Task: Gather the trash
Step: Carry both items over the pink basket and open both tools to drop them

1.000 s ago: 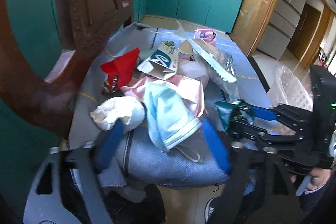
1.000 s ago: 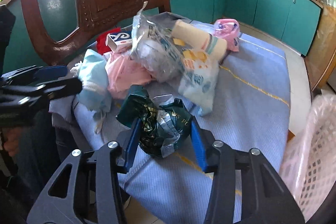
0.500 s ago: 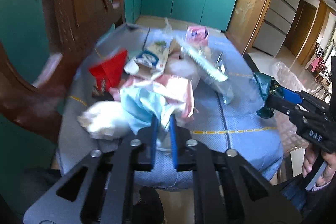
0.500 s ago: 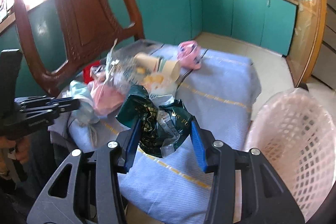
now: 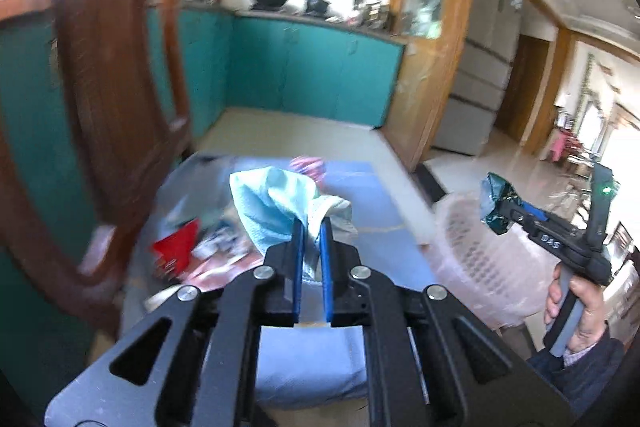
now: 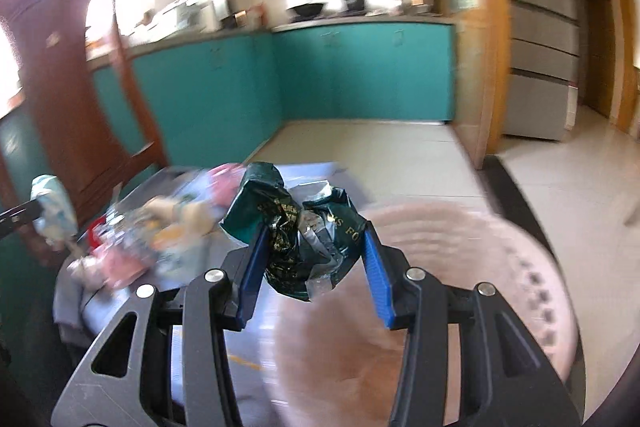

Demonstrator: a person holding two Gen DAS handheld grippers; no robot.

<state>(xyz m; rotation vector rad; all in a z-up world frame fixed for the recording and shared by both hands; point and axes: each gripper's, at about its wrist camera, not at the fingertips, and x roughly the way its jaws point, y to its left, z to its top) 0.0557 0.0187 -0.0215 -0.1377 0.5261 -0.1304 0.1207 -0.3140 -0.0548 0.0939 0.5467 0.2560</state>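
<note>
My left gripper point(image 5: 311, 227) is shut on a light blue face mask point(image 5: 272, 203) and holds it lifted above the blue-clothed table point(image 5: 360, 195). In the right wrist view that mask point(image 6: 54, 207) hangs at the far left. My right gripper point(image 6: 314, 241) is shut on a crumpled dark green foil wrapper point(image 6: 304, 231), held over the near rim of the pink mesh basket point(image 6: 460, 267). The left wrist view shows the same wrapper point(image 5: 496, 203) above the basket point(image 5: 472, 259), with a hand point(image 5: 576, 303) on the handle.
Several pieces of trash stay on the table: a red wrapper point(image 5: 176, 247), a pink packet point(image 5: 308, 165), pink and clear plastic point(image 6: 132, 251). A tall brown wooden chair back point(image 5: 112, 99) stands left. Teal cabinets point(image 5: 316, 71) line the back wall.
My left gripper shut on the blue mask and lifted it off the pile. My right gripper carried the green wrapper rightward and up, from the table to over the basket.
</note>
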